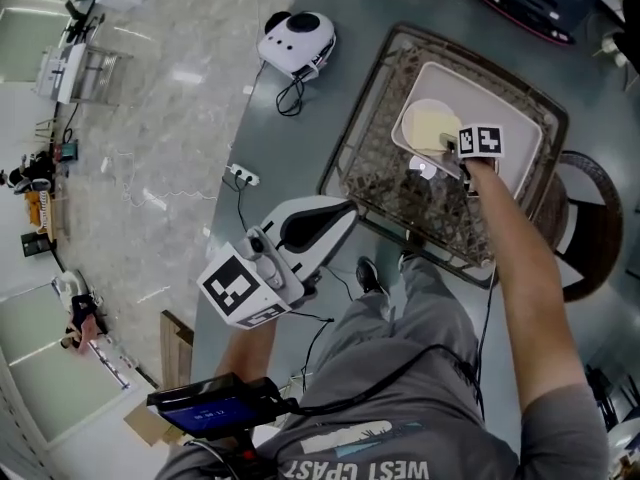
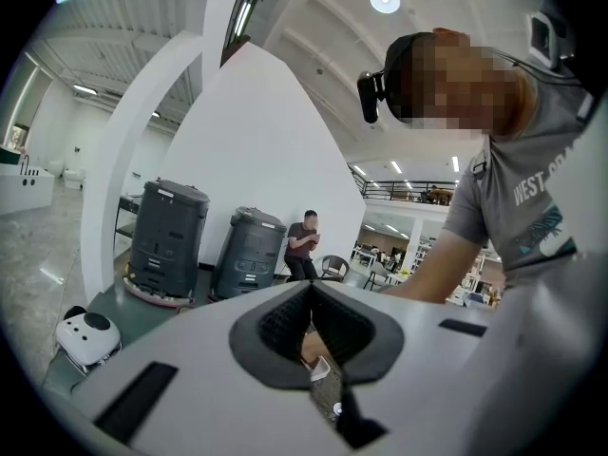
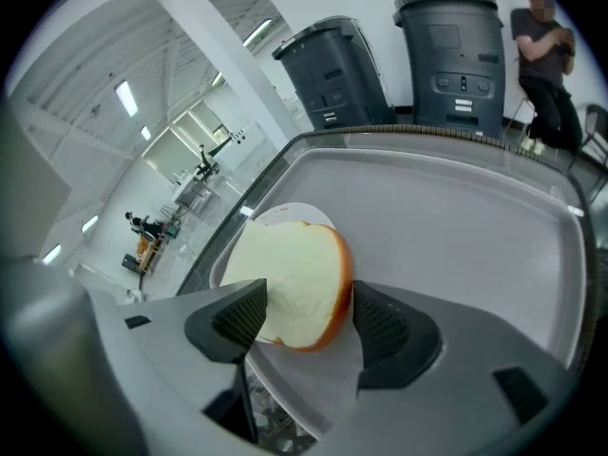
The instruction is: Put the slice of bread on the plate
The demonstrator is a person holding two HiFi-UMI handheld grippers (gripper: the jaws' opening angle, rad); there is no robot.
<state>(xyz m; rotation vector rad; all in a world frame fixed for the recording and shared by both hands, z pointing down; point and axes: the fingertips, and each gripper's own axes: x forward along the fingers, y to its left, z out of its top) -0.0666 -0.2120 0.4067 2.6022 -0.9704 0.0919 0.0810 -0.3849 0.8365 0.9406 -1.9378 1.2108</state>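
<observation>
The white tray (image 3: pixel 456 226) fills the right gripper view, its raised rim along the top. The plate (image 3: pixel 285 212) sits at centre left, with the slice of bread (image 3: pixel 294 288) flat on it. My right fingers (image 3: pixel 242 316) stand apart around the slice, so the placing seems done. Next I lift straight up, where room is free. My left fingers (image 2: pixel 280 326) are together.

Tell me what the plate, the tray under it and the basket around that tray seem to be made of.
The plate looks like glazed ceramic or melamine: smooth, white, with a faint sheen. The tray is probably plastic: pale, matte, with a moulded rounded rim. The basket looks like wicker or rattan, dark brown in an open weave; it could be imitation.
</observation>
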